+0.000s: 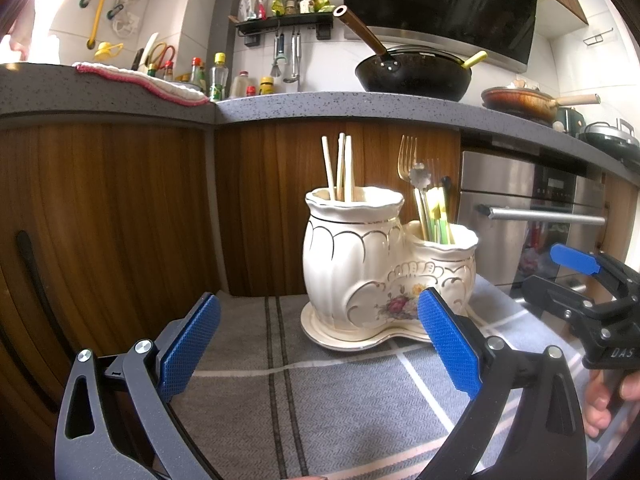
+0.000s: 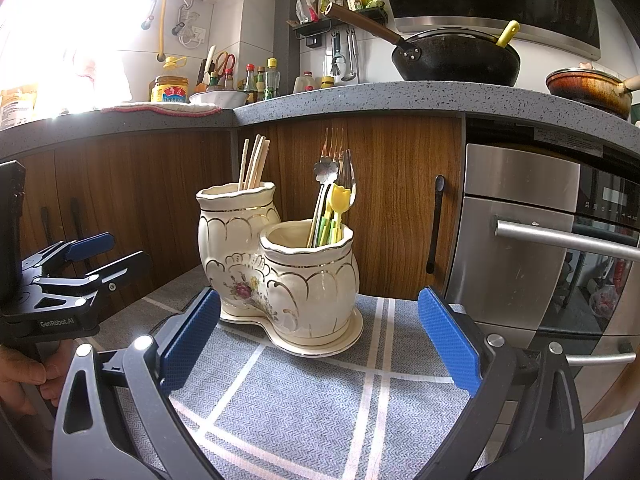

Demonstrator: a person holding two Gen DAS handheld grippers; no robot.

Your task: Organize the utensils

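in the left wrist view the left gripper [image 1: 318,338] is spread wide with nothing between its blue pads. straight ahead, on a grey checked cloth [image 1: 320,384], stands a cream two-part holder [image 1: 372,268] on its own saucer, towards the cloth's far edge by the wooden cabinet [image 1: 120,208]. the taller pot is on the near-left side from here and carries the chopsticks [image 1: 340,168], which stand almost upright. the lower pot sits to its right and carries the forks [image 1: 408,160] and the green and yellow plastic pieces [image 1: 434,216], also standing with their long axis up. the right gripper [image 1: 576,264] shows at the right edge, level with the lower pot (its blue pad is seen from the side, so from here one cannot tell how wide it stands).

in the right wrist view the right gripper [image 2: 318,338] is likewise wide open and holds nothing. the holder [image 2: 280,264] lies directly ahead, with the lower pot nearest and the forks [image 2: 340,168] and plastic pieces [image 2: 334,208] rising from it; the chopsticks [image 2: 252,164] lean a little in the taller pot behind and to the left. the left gripper [image 2: 92,252] sits at the left edge, apparently open.

judged from this, the right gripper is nearer the forks and the left nearer the chopsticks, and any pull would have to go upward along the handles.
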